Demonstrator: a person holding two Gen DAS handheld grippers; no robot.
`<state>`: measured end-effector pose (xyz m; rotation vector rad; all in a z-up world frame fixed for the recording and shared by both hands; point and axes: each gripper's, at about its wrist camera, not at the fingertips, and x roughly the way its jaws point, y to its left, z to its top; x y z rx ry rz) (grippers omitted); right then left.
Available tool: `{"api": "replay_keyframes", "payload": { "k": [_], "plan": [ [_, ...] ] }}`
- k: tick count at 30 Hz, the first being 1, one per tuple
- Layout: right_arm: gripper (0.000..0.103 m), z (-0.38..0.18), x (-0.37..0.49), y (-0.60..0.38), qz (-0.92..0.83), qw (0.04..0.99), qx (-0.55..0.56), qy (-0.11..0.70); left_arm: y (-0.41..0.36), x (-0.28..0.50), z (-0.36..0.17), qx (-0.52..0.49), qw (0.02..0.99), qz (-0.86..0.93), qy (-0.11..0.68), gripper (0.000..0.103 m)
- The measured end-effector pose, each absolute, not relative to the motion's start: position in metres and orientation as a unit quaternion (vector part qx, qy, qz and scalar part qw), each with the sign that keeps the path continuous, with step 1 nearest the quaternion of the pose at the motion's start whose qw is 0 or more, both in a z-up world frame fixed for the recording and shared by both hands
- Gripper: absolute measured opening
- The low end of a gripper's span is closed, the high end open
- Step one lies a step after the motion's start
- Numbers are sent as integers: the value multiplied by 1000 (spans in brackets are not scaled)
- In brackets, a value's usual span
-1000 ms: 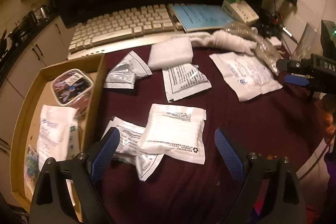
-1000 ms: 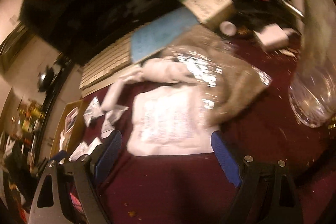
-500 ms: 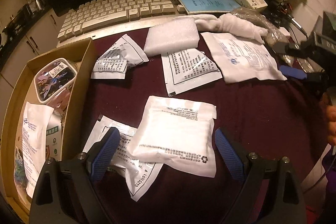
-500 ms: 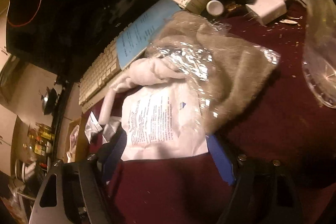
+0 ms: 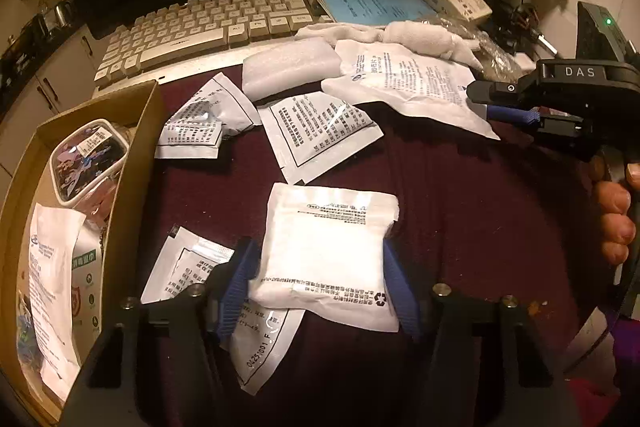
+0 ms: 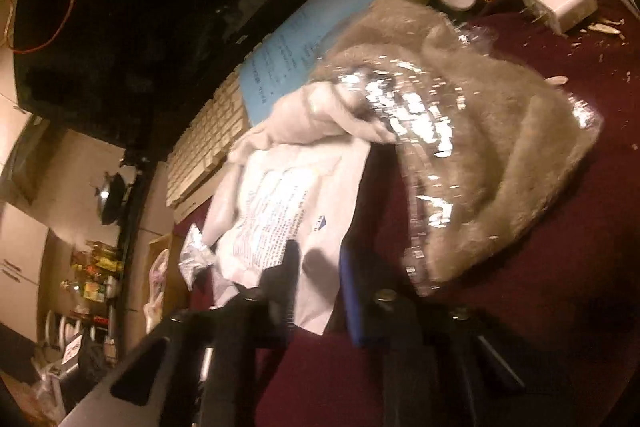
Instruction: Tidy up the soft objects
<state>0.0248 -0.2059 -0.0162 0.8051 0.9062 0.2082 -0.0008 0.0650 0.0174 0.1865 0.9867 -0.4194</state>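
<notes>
Cardboard box (image 5: pixel 136 155) left of left tongs (image 5: pixel 320 283), holding packets and a plastic tub (image 5: pixel 90 163); left jaws closing on puffy white pouch (image 5: pixel 328 247); right tongs (image 6: pixel 316 291) closing on flat printed packet (image 6: pixel 288 211) beside crinkly bagged grey fleece (image 6: pixel 500 155)

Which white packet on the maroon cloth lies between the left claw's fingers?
The plump, pillow-like packet nearest the camera, lying partly over a flat printed sachet; the other packets lie farther back.
</notes>
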Motion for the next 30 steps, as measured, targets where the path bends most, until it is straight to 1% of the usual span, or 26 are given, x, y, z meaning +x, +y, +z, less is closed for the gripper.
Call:
{"api": "replay_keyframes", "payload": {
  "k": [8,10,14,17,19,20,26,30],
  "plan": [
    [22,-7,29,-194,128,815,386,413,83,-6,36,31,867,-211,451,58],
    [23,-5,33,-190,130,814,386,413,84,-9,42,27,869,-213,446,58],
    [28,-3,41,-184,130,815,388,410,86,-13,47,25,872,-214,440,58],
    [28,-1,48,-180,125,823,374,410,88,-15,48,23,873,-212,438,58],
    [21,0,50,-177,125,825,369,409,91,-17,50,20,875,-210,436,58],
    [10,0,50,-176,127,826,366,408,91,-19,51,19,876,-208,435,58],
    [7,19,35,-177,136,846,349,380,108,-21,61,7,884,-196,425,58],
    [6,42,20,-176,141,868,324,348,121,-24,69,-5,889,-187,417,58]
  ]
}}
